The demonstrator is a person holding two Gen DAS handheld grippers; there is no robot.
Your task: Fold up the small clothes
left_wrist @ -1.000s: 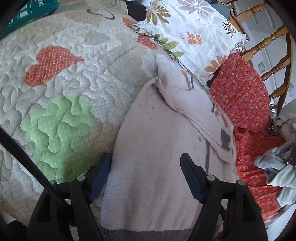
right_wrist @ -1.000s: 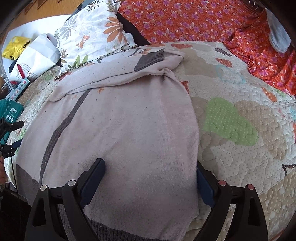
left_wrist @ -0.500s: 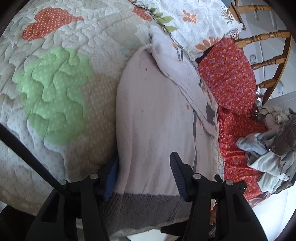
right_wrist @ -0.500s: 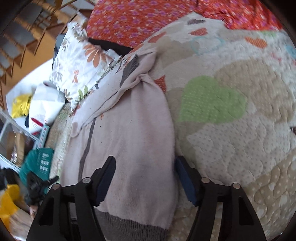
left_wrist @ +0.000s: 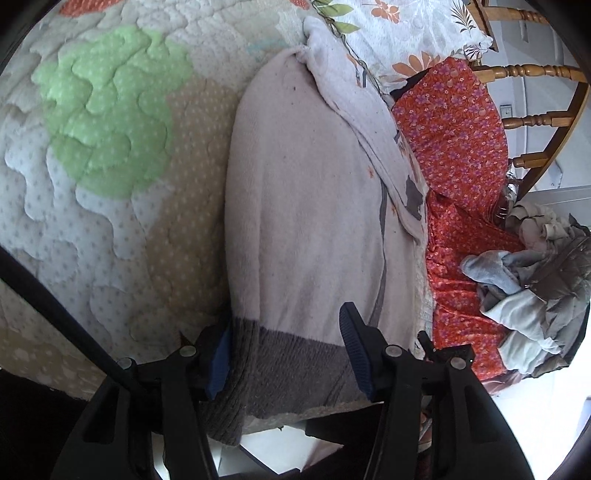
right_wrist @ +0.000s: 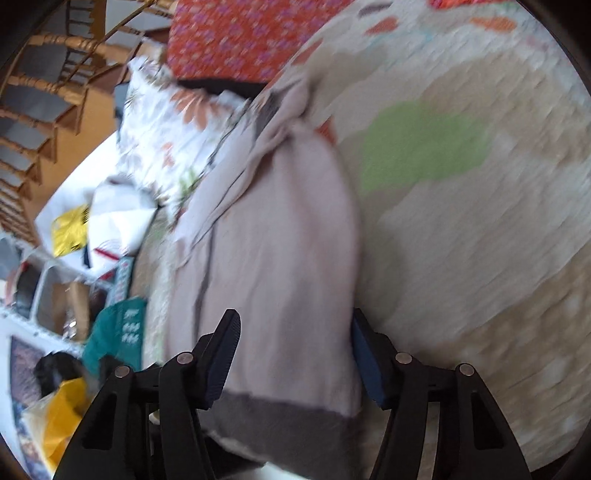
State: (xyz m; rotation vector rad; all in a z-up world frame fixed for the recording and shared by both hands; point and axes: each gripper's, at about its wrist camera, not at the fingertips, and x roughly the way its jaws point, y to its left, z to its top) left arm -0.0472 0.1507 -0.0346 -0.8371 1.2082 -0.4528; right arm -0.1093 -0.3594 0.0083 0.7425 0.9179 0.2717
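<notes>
Surroundings: quilted bedspread (left_wrist: 110, 206), stitched in wavy lines with dotted beige, white and green (left_wrist: 107, 110) patches, soft and puffy; floral pillow (left_wrist: 406, 33), white with orange flowers and green leaves, at the far end of the garment; orange-red flowered cloth (left_wrist: 458, 140) beside it, draped toward a turned wooden chair (left_wrist: 535, 118); heap of grey and pale blue clothes (left_wrist: 535, 291), crumpled, lying on the red cloth well apart from the sweater. Right wrist view, motion-blurred: wooden stair rails (right_wrist: 40, 92), white bag (right_wrist: 118, 218), yellow bag (right_wrist: 59, 417), teal box (right_wrist: 114, 332), all off the bed's edge. Task item: pale pink knit sweater (left_wrist: 306, 206), fuzzy, with a ribbed grey hem band (left_wrist: 288, 369) at the near edge and a thin grey stripe down one side; body lies lengthwise on the bedspread, a sleeve (left_wrist: 365, 136) folded diagonally across the far part. Left gripper (left_wrist: 284, 354): black frame, blue ribbed pads, jaws wide apart, straddling the hem, gripping nothing. Right gripper (right_wrist: 295, 358): same build, jaws wide apart over the hem's other corner, holding nothing
</notes>
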